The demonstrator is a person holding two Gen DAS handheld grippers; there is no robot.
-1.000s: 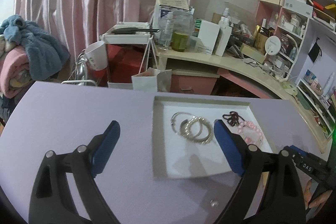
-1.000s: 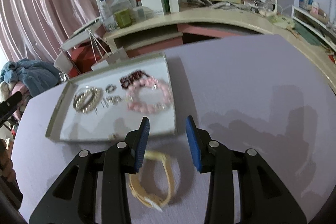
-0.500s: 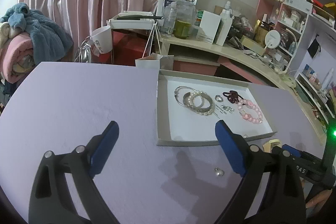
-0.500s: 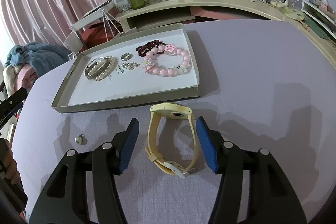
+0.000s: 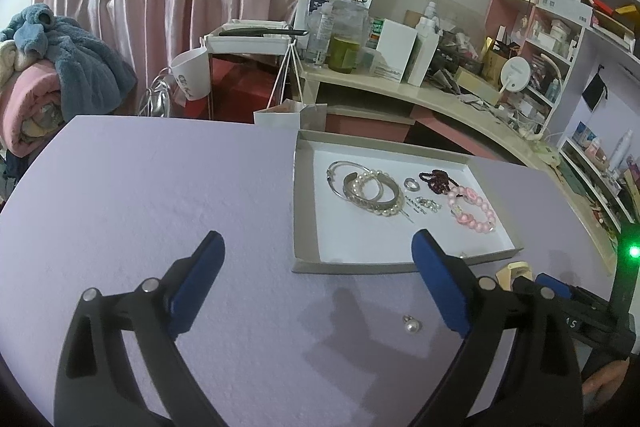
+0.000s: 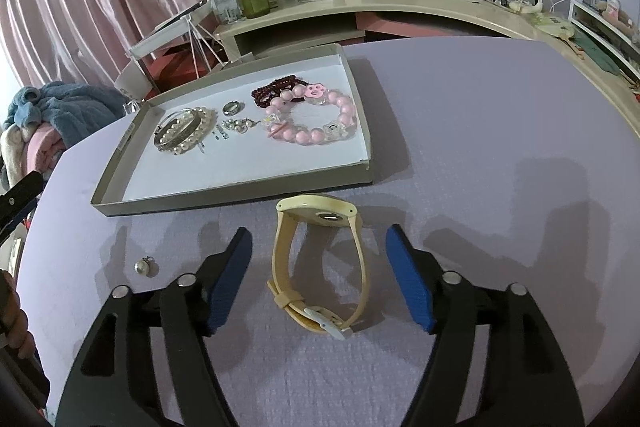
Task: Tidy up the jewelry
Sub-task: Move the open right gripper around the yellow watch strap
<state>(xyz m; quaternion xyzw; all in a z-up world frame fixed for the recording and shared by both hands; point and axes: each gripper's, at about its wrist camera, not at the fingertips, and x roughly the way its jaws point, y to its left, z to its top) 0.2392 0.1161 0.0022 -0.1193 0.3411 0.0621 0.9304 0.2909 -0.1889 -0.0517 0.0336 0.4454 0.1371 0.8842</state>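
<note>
On the lilac tabletop (image 6: 480, 131), in the lower middle of the right wrist view, a pale yellow watch (image 6: 318, 267) stands on its edge with its face toward the tray and its buckle toward the camera. The right tongs (image 6: 319, 277) sit around it with their blue pads well clear of the strap on both sides; their jaws have just been opening, and the watch lies released between them, touched by neither pad. Just above the watch in this frame is a shallow grey tray (image 6: 224, 189) with a white floor, its near wall close to the watch face but apart from it. Inside, from left to right, lie pearl and silver bangles (image 6: 184, 131), a silver ring (image 6: 233, 107), a few small silver pieces (image 6: 236, 125), a dark red bead strand (image 6: 276, 91) and a pink bead bracelet (image 6: 316, 119). A single pearl earring (image 6: 143, 266) rests on the bare tabletop at the left of the frame, outside the tray and left of the left pad. In the left wrist view the left tongs (image 5: 318, 283) hang wide apart over the tabletop and grasp nothing; the same pearl earring (image 5: 412, 326) lies low in the frame between the pads, nearer the right one, untouched. The tray (image 5: 304, 211) sits in the middle right of that frame, and a corner of the watch (image 5: 516, 271) peeks out at lower right behind the pad.
</note>
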